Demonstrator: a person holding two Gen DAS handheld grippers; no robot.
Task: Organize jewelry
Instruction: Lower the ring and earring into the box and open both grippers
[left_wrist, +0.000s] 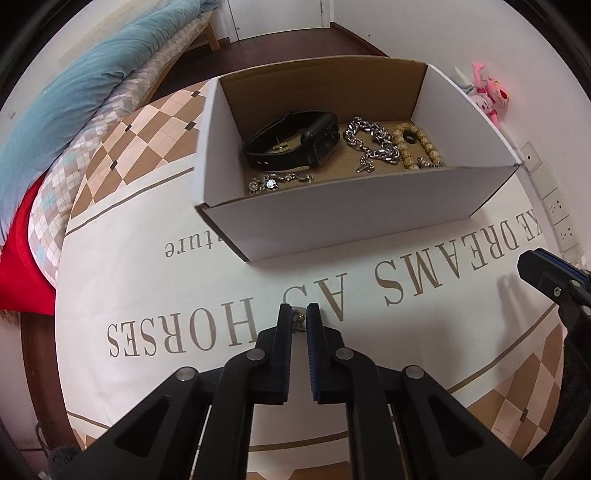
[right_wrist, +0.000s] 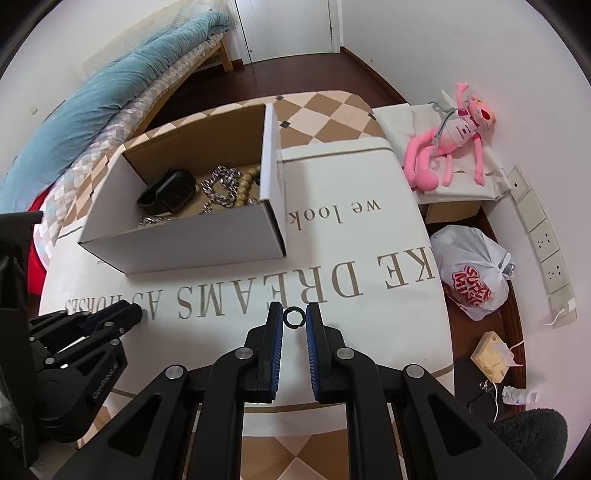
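A white cardboard box (left_wrist: 354, 218) (right_wrist: 192, 243) stands open on the table and holds a black watch (left_wrist: 295, 142), a silver chain (left_wrist: 373, 144), a beaded bracelet (left_wrist: 415, 147) and a small silver bracelet (left_wrist: 280, 181). My left gripper (left_wrist: 298, 321) is shut on a small metal jewelry piece (left_wrist: 298, 320) just above the tablecloth, in front of the box. My right gripper (right_wrist: 294, 319) is shut on a small black ring (right_wrist: 294, 316), to the right of the box front. Each gripper shows at the edge of the other view (left_wrist: 554, 277) (right_wrist: 92, 325).
The table has a printed white cloth (left_wrist: 147, 280) (right_wrist: 369, 229). A bed with blue bedding (left_wrist: 85, 92) lies to the left. A pink plush toy (right_wrist: 447, 140), a plastic bag (right_wrist: 472, 273) and wall sockets (right_wrist: 546, 251) are to the right.
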